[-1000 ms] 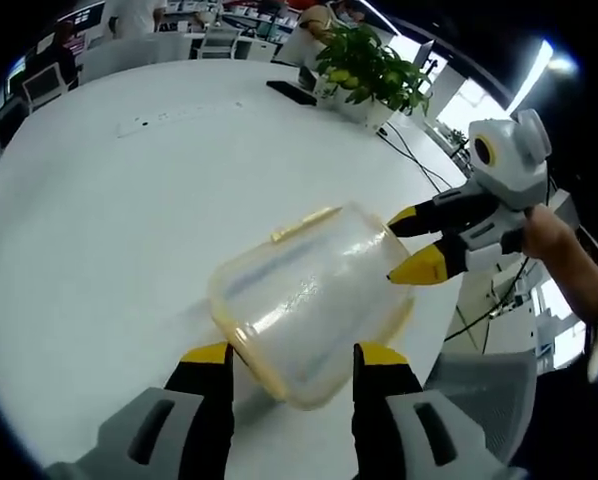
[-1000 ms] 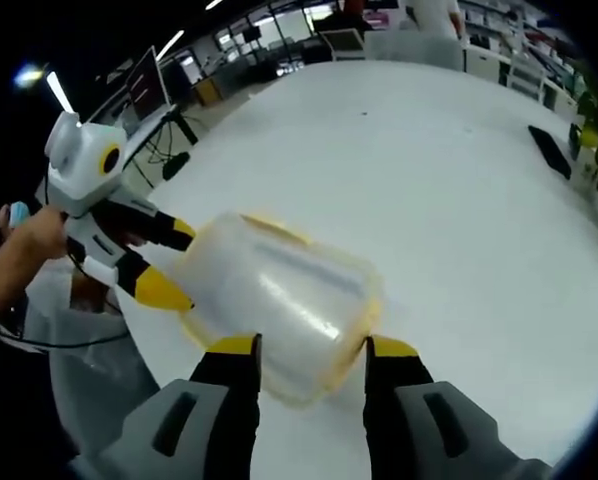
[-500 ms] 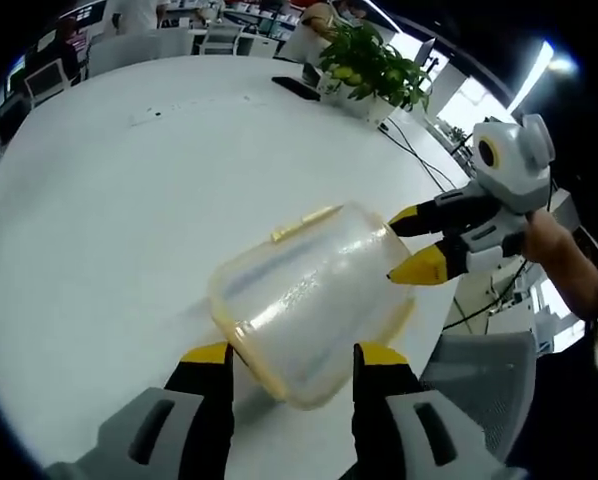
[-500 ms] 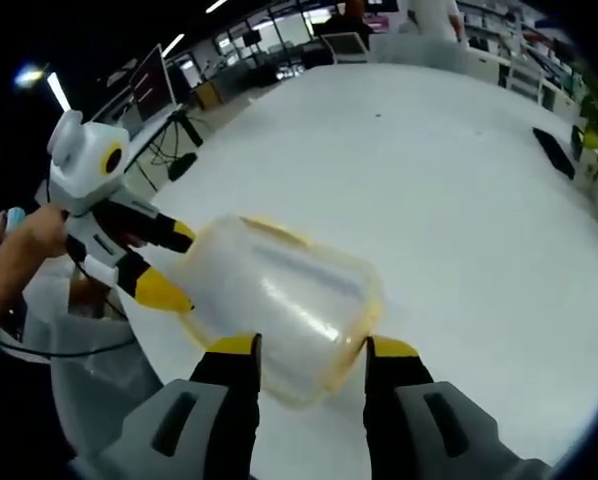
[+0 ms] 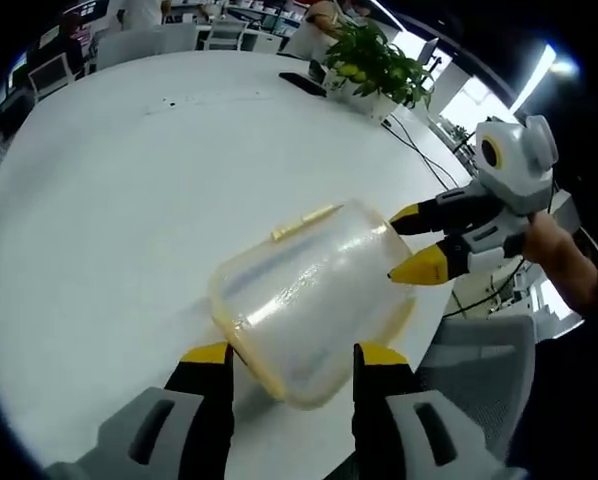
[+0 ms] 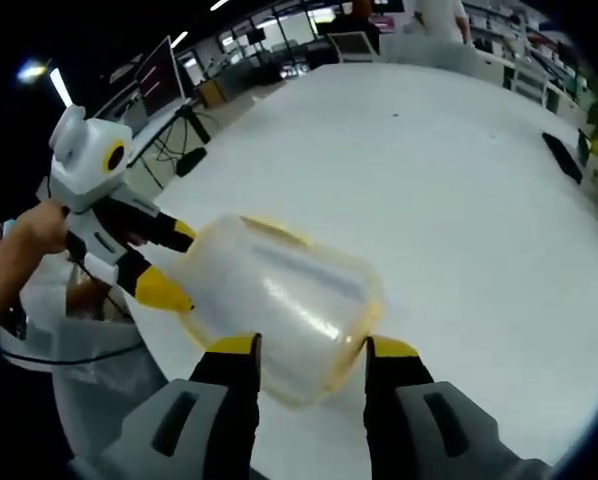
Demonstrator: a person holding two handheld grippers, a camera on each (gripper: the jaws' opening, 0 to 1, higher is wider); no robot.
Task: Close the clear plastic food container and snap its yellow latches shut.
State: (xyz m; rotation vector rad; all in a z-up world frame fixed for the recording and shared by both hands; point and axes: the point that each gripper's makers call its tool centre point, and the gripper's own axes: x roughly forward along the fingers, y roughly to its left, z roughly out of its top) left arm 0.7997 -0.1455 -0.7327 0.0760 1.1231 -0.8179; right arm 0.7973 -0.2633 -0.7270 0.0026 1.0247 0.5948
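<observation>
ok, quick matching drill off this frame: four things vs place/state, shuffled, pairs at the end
Things:
1. food container
2. potted plant
3. left tool
4. right tool

Places/states:
A. far edge of the white table
B. held between both tools, above the table
C. tips at the container's near end, left gripper view
D. tips at the container's right end, left gripper view

Pairs: 1-B, 2-A, 3-C, 4-D

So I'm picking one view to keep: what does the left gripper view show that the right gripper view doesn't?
Left gripper view: a potted plant at the table's far edge and a grey chair back. Right gripper view: a dark monitor beyond the table. Both: the clear container with yellow latches, held off the white table between the left gripper and right gripper.
</observation>
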